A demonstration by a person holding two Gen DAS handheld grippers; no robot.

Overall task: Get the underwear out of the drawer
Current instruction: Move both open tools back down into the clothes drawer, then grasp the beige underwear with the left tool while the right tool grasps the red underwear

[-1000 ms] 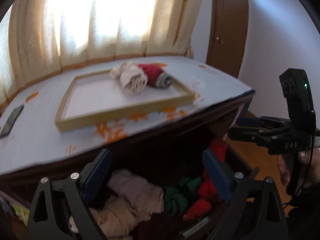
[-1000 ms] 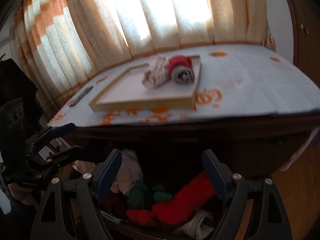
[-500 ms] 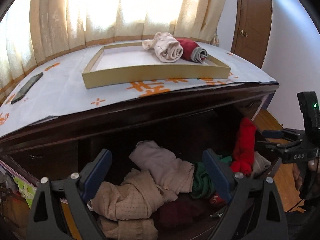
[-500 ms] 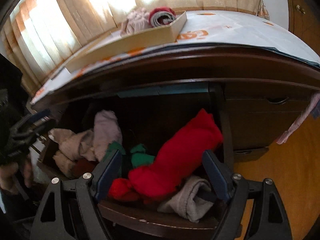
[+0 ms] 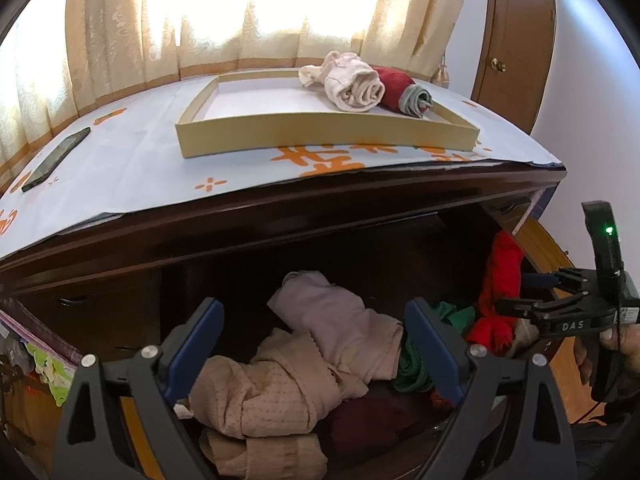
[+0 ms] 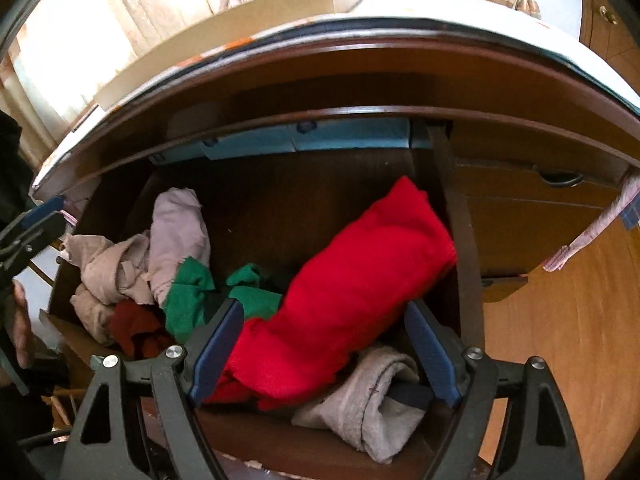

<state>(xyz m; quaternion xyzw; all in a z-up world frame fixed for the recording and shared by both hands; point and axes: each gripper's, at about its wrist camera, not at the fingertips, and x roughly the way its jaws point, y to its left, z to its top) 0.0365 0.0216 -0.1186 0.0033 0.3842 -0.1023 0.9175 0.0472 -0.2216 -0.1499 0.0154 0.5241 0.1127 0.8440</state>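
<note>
1. I hold my right gripper (image 6: 320, 344) above the open drawer (image 6: 460, 216), its jaws spread wide on both sides of the red garment (image 6: 352, 280). They do not press it yet. I judge this piece is my next pick, because it lies on top.
2. My left gripper (image 5: 312, 344) is also spread and holds nothing. It hangs over the beige underwear (image 5: 264, 396) and the pale pink piece (image 5: 336, 320).
3. The tray (image 5: 320, 136) on the dresser top already carries two rolled pieces (image 5: 372, 88), so I think it is the place to put them.
4. Only the left view shows the tray contents clearly, and a phone (image 5: 56, 158). Only the right view shows the grey piece (image 6: 376, 392) at the drawer front.
</note>
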